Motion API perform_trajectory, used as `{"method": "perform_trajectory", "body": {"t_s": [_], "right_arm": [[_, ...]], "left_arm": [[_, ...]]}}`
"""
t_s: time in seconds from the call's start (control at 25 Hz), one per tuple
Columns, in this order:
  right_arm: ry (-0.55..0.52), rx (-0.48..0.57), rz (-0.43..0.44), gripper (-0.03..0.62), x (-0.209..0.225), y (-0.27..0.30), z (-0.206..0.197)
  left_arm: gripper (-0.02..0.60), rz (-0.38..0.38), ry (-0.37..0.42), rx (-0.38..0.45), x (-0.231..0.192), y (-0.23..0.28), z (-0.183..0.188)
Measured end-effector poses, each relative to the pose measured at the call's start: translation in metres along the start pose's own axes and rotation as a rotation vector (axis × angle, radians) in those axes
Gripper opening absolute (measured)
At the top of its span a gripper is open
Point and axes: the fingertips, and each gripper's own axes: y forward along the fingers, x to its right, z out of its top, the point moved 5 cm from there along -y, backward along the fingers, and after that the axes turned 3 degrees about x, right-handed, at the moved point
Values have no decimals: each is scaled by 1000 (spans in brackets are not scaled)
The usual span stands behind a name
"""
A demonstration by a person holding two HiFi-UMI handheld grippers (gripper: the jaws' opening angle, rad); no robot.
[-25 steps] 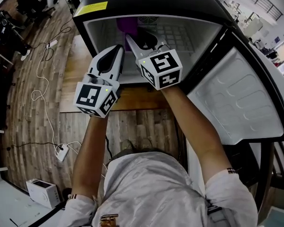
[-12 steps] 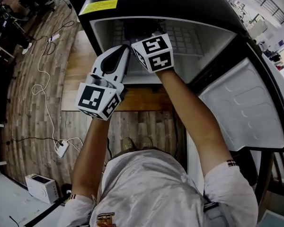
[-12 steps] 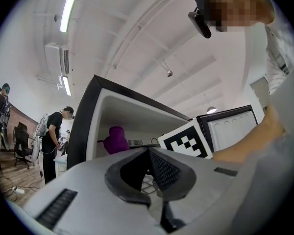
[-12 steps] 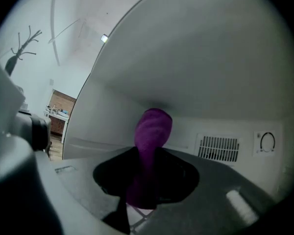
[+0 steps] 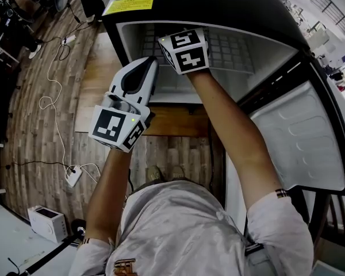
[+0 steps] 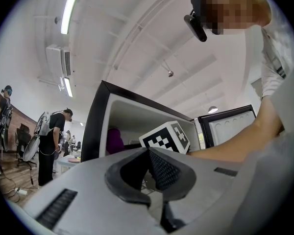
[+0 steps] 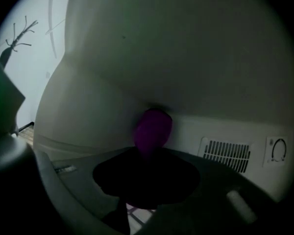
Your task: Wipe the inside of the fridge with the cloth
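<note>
One unreadable yellow label (image 5: 128,6) on fridge (image 5: 218,4), right claw (image 7: 148,153) clamping cloth (image 7: 153,126)

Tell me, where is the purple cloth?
In the right gripper view, the purple cloth is pinched in the right gripper deep inside the fridge, by its white back wall, left of the slotted vent.

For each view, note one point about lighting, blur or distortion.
Head view: evenly lit and sharp, though fisheye bends the fridge edges. Left gripper view: bright, the ceiling light blown out, strong wide-angle curve. Right gripper view: dim inside the fridge, dark corners, the purple cloth soft and blurred.
</note>
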Motion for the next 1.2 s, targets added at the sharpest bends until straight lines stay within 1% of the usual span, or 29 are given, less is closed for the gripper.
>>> {"method": "perform_trajectory", "body": {"t_s": [0.2, 0.36, 0.6, 0.76, 0.96, 1.2], "right_arm": [[1, -5, 2, 107, 3, 8, 1], [30, -30, 3, 107, 6, 20, -2], [32, -77, -6, 110, 14, 33, -7], [11, -97, -20, 110, 18, 36, -9], [-46, -102, -38, 110, 21, 35, -9], [-45, -94, -81, 110, 35, 22, -8]], "left_arm": [[0, 3, 6, -6, 0, -4, 1], [0, 6, 12, -6, -3, -5, 4], [0, 18, 21, -6, -9, -10, 6], [0, 23, 23, -4, -12, -13, 7], [0, 19, 24, 0, -13, -13, 8], [0, 9, 19, 1, -11, -13, 8]]}}
